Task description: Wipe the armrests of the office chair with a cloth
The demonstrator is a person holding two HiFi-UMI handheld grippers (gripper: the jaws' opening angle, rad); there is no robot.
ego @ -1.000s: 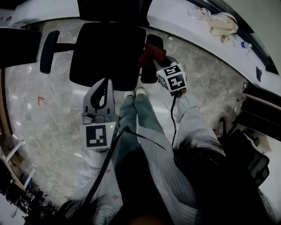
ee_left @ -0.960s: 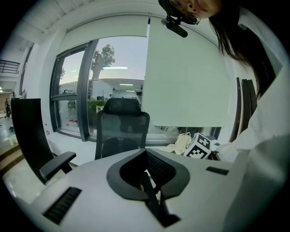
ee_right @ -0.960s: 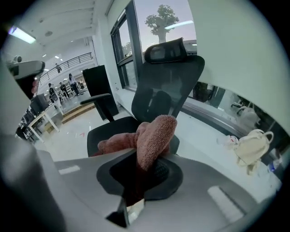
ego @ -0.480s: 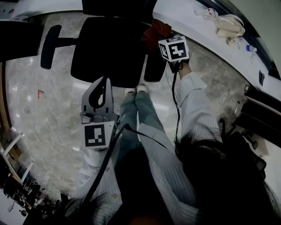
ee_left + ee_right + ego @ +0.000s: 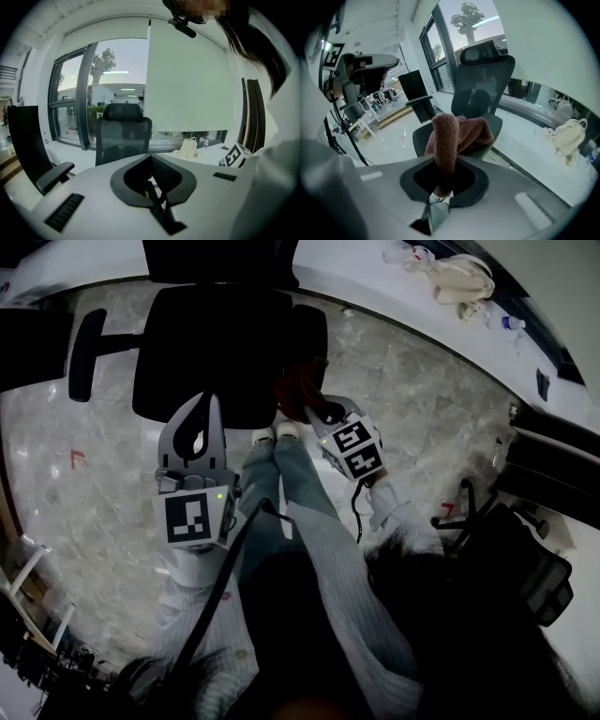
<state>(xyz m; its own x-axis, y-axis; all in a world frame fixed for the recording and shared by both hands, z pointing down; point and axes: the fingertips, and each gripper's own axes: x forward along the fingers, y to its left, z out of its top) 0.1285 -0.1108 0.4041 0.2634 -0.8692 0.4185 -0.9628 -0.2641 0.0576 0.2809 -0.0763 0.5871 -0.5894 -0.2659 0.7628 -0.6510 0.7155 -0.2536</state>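
Pinches a reddish-brown cloth [image 5: 452, 138] in the right gripper [image 5: 443, 180], jaws pressed tight on one folded end, the rest bunched and flopping forward past the tips. Carries that cloth just off the front end of the near armrest [image 5: 309, 329] of the office chair [image 5: 485, 79], beside the front corner of the black seat [image 5: 202, 371]. Hard to tell from above whether it touches that armrest or hangs just clear of it.

Holds the left gripper [image 5: 199, 411] with its jaws closed tip to tip on nothing, only a teardrop gap between the black pads behind the tips. Points it at the front edge of the seat, above the left leg, well apart from the far armrest [image 5: 82, 352] on the other side of the chair.

Reaches forward with the right sleeve [image 5: 398, 507], elbow bent, marker cube [image 5: 352, 448] tilted up toward the head camera. Tucks the left sleeve [image 5: 192, 587] in closer to the body, that gripper lying roughly level. Faces the chair, with striped trouser legs [image 5: 300, 493] and pale shoes [image 5: 277, 435] just short of the seat, on grey marbled floor [image 5: 94, 484].

Farther out, on the white ledge [image 5: 375, 287] along the window, a cream bag [image 5: 459, 282], slumped, its contents out of sight.
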